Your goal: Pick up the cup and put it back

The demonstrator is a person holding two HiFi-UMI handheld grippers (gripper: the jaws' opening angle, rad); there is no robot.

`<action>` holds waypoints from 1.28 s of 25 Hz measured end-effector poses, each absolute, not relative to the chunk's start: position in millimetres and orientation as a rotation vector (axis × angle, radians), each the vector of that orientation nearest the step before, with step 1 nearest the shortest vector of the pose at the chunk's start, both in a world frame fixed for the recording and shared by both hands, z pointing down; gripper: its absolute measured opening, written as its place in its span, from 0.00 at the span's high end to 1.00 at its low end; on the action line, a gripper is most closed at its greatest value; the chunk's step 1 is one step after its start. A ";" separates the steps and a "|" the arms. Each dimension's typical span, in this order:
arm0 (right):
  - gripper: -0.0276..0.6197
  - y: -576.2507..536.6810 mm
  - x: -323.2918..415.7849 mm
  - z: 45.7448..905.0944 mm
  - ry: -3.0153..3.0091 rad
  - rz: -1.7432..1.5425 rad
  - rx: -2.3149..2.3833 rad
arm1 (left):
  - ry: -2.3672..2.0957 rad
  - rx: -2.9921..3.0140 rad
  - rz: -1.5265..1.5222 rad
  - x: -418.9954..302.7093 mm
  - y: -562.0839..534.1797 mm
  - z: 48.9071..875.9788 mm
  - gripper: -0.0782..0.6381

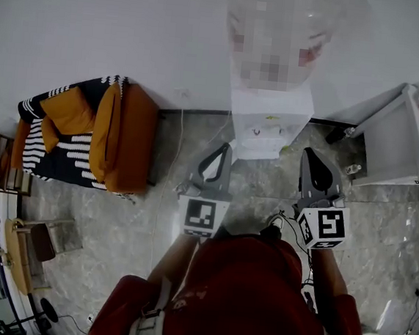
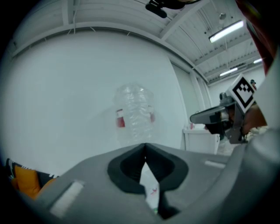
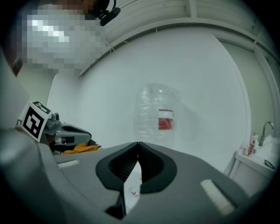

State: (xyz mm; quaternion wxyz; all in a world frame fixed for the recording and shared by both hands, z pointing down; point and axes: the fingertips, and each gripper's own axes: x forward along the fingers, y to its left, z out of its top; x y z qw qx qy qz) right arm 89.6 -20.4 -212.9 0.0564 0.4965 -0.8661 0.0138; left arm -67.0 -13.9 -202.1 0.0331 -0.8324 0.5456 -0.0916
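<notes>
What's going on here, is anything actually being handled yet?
A person stands facing a white water dispenser with a clear bottle on top. The left hand-held gripper and the right hand-held gripper both point at it, roughly level, with jaws together and nothing between them. No cup shows in any view, so the pick-up has not begun. A striped sofa with orange cushions stands off to the left.

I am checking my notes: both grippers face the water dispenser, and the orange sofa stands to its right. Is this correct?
Not quite: the head view shows the orange sofa to the left of the water dispenser, not its right. The rest holds.
</notes>
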 end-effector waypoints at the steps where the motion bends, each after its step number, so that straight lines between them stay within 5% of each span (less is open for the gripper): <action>1: 0.95 -19.9 90.2 -213.0 -2.624 0.030 1.504 | 1.679 -2.562 -0.281 -66.6 -13.4 -201.9 0.89; 32: 0.95 -29.4 117.5 -208.4 -2.594 0.038 1.551 | 1.631 -2.601 -0.265 -35.2 -25.5 -202.6 0.89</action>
